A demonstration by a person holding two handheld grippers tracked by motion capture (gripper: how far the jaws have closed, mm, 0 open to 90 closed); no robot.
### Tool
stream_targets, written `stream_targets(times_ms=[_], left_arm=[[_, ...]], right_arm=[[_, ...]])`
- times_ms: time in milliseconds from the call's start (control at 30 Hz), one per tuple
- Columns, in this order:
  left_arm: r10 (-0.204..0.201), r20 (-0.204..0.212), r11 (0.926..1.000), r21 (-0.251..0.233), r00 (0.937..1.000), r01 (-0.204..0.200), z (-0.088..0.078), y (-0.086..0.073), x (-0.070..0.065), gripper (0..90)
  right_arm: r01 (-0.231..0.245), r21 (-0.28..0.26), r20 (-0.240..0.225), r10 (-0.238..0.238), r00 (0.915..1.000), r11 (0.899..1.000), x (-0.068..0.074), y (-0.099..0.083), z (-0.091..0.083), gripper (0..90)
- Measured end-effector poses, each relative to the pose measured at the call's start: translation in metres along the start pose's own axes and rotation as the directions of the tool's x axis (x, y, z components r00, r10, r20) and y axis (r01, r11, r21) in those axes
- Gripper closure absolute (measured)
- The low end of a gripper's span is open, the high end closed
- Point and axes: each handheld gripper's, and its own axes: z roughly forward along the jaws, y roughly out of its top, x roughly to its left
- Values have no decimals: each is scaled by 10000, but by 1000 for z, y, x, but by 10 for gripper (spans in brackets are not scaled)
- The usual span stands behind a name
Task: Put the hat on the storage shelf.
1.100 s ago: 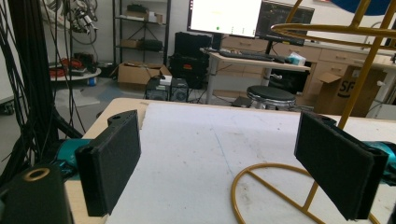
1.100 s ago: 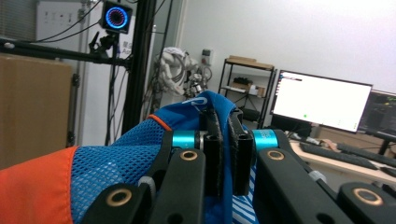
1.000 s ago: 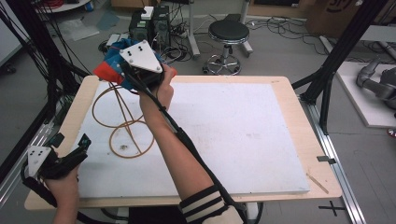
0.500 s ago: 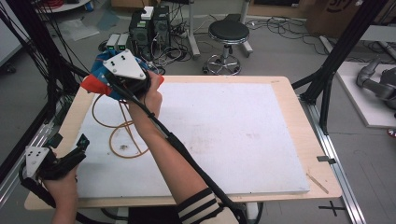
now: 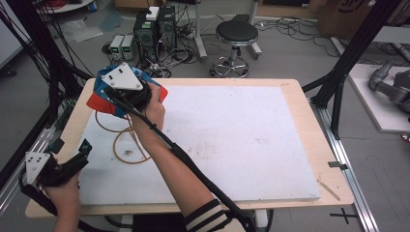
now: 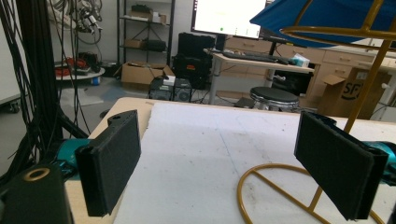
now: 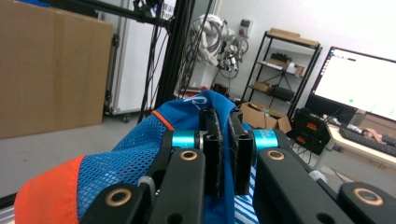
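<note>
The blue and orange cap (image 7: 116, 158) is pinched between the jaws of the right gripper (image 7: 223, 154), which are pressed close together on a fold of its blue cloth. In the right gripper view the mesh side and the orange brim spread out to the left of the jaws and below them, with more blue cloth rising behind the jaw tips. In the high view the cap (image 5: 104, 99) sits at the far left corner of the surface (image 5: 232, 130), its orange edges showing on both sides of the right gripper (image 5: 126, 92), whose hand partly covers it.

The cap hangs over a yellow wire stand (image 5: 126, 142) whose round base ring lies on the white surface just nearer the person. In the left gripper view the stand (image 6: 359, 105) rises slanted at the right, carrying an upper ring close under the blue cloth (image 6: 327, 14).

The left gripper (image 5: 60, 166) is held at the near left edge of the surface, well apart from the cap. Its jaws are spread wide with nothing between them; the right pad (image 6: 338, 170) stands in front of the stand's stem.
</note>
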Motion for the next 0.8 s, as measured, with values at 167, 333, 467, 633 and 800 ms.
stream_targets(times_ms=[167, 333, 467, 633, 800], left_arm=[[5, -2, 10000, 7, 10000, -5, 0, 0, 0, 150], [6, 1, 10000, 10, 10000, -6, 0, 0, 0, 150], [8, -1, 10000, 5, 10000, -8, 0, 0, 0, 150], [-4, -12, 10000, 9, 10000, 4, 0, 0, 0, 150], [3, -4, 10000, 2, 10000, -3, 0, 0, 0, 150]], right_arm=[[240, 262, -103, -237, 9997, 9994, 2, -3, 2, 865], [229, 474, -240, -218, 9995, 9986, 4, -4, 3, 843], [312, 614, -311, -294, 9991, 9976, 4, -6, 4, 828], [313, 649, -375, -289, 9989, 9974, 4, -8, 5, 794], [276, 678, -420, -248, 9988, 9973, 3, -9, 5, 770]])
